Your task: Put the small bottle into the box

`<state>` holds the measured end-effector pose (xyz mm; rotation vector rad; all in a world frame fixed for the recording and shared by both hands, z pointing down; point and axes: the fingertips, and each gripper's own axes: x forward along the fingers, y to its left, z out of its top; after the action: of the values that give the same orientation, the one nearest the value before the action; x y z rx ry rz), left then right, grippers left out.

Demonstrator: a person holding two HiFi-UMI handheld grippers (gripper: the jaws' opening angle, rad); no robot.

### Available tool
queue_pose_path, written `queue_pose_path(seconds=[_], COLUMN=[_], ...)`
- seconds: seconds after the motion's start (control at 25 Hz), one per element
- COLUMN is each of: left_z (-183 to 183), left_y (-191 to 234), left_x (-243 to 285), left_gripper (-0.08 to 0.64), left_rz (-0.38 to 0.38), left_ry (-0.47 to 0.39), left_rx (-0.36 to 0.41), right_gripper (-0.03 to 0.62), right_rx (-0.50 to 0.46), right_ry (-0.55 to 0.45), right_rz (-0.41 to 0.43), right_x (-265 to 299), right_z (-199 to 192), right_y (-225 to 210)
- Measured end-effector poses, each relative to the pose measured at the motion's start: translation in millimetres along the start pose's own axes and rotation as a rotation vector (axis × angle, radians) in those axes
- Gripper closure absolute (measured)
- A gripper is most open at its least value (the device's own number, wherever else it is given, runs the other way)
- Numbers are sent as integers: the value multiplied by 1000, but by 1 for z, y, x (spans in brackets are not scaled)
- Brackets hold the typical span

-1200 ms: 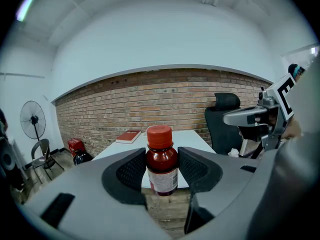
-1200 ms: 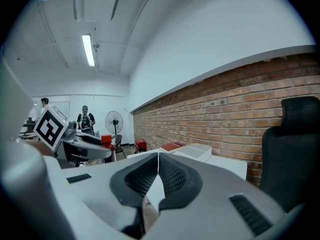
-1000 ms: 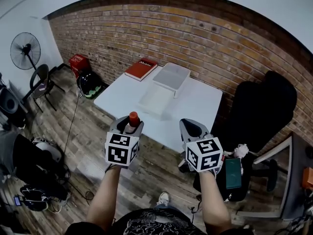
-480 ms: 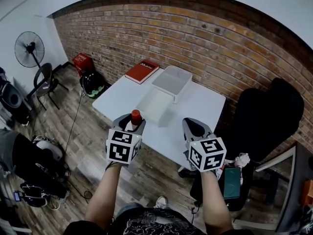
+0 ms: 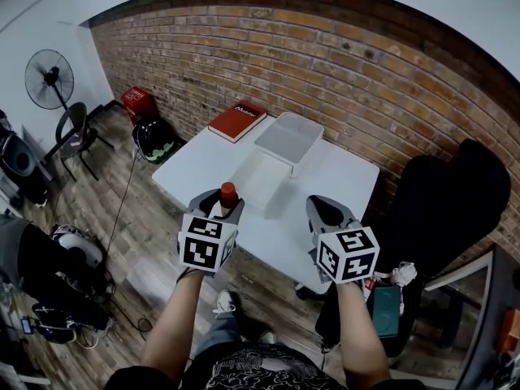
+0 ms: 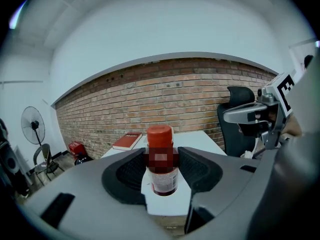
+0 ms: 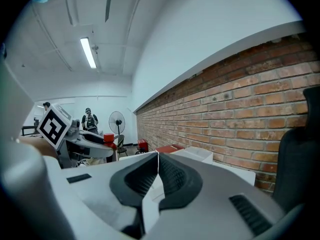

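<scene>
between the left gripper's (image 5: 220, 203) fingers (image 6: 131, 171) the small bottle (image 6: 161, 174) stands upright, clamped: red cap, dark red body, pale label. right gripper (image 7: 157, 166) fingers pressed together, empty. beyond, on the white tabletop (image 5: 333, 187), a clear box (image 5: 288, 136) beside a red book (image 5: 236, 120).

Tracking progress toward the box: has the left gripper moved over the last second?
Yes, slightly. The left gripper, shut on the bottle, has come forward over the table's near edge, a little closer to the clear box.

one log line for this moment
left gripper: shut on small bottle | right gripper: shut, empty | box: on table, bottle not in
</scene>
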<state>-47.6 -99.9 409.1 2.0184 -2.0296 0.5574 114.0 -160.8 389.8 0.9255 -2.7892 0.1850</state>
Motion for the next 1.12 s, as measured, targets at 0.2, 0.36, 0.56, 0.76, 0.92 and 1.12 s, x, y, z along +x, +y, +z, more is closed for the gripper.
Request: queue_pose_path(seconds=[0.2, 0.36, 0.56, 0.76, 0.92, 1.12], left_z=[4, 7, 13, 27, 37, 49], left_y=[15, 29, 59, 90, 107, 123], left_x=[25, 50, 82, 114, 137, 163], left_gripper=[344, 344, 344, 344, 344, 344], left_rz=[-17, -47, -94, -150, -204, -272], left_ry=[-5, -3, 0, -10, -18, -31], left_rx=[-4, -3, -1, 2, 10, 27], right_gripper=[571, 571, 571, 571, 571, 571], right_rx=[-4, 6, 16, 24, 26, 31], right_ry=[7, 26, 44, 48, 59, 51], right_rz=[-19, -44, -87, -146, -197, -269], right_x=[22, 46, 83, 116, 137, 159], right_z=[1, -1, 5, 20, 26, 38], right_y=[-8, -15, -18, -21, -23, -27])
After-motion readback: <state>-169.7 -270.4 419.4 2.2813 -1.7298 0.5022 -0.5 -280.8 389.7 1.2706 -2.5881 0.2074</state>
